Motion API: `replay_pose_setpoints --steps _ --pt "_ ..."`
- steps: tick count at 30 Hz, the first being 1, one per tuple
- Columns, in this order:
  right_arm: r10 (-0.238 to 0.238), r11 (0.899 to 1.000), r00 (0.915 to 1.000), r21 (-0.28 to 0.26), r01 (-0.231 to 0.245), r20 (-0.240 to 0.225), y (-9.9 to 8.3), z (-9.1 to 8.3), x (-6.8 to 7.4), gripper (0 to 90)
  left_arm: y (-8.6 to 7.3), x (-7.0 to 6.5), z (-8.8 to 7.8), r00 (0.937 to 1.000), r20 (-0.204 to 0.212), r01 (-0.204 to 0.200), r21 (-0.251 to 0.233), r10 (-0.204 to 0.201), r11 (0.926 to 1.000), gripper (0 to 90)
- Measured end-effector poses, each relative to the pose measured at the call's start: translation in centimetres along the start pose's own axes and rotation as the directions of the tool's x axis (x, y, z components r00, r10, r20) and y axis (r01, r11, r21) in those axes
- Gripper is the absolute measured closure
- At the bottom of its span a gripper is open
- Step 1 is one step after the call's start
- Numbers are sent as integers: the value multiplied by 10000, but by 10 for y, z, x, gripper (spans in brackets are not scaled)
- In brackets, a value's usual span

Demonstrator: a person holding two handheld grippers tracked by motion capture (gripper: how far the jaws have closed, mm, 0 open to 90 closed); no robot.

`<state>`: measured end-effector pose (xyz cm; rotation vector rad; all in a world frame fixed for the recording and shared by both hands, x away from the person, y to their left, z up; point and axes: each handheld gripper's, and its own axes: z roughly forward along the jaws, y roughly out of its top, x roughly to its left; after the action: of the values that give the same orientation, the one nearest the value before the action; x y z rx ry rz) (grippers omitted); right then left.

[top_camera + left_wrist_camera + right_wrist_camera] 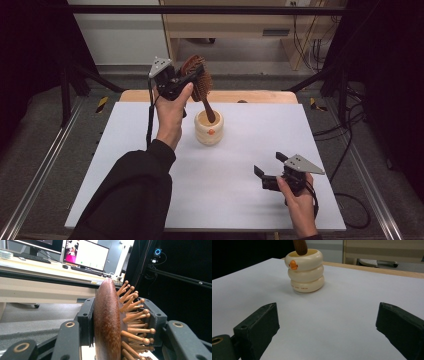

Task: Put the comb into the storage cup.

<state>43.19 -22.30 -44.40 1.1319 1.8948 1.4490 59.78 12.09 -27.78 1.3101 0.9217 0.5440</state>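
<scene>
- Your left gripper point(192, 75) is raised over the far edge of the worktop point(125, 150), its jaws clamped on the head of a wooden hairbrush point(199, 80).
- The brush slants down and its handle end sits inside a cream cup point(209, 128), which stands on the worktop's far half, near the middle between the side edges.
- The left gripper view gives you what the high view cannot: the hairbrush point(107, 322) edge-on, with a smooth, dark, rounded wooden back against one jaw and paler ball-tipped wooden pins against the other.
- Your right gripper point(270, 169) rests near the near right corner, jaws spread wide with nothing between them.
- The right gripper view shows the cup point(305, 271) side-on: three stacked rounded rings, glossy, with a small orange mark on the top ring and the brown handle tip at its rim.
- Beyond the worktop, the left gripper view shows a desk point(37, 272) with a lit monitor point(86, 255) and a keyboard point(85, 270).
</scene>
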Motion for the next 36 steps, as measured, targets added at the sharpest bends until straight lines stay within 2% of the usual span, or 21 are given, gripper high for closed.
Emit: replay_pose_setpoints --steps 5,15,19,36 --pt "2 10000 10000 2 -2 -23 0 0 0 49 -7 1 6 9999 -63 -146 161 147 9998 510" --pt "2 10000 10000 23 -2 -33 0 0 0 49 -22 5 13 9998 -152 -95 340 100 9994 510" --pt "6 10000 10000 23 -5 -64 0 1 1 49 -27 4 16 9990 -229 -379 452 389 9983 510" --pt "-30 10000 9999 46 31 -96 0 2 1 45 -44 10 20 9998 -198 -70 714 85 9974 509"
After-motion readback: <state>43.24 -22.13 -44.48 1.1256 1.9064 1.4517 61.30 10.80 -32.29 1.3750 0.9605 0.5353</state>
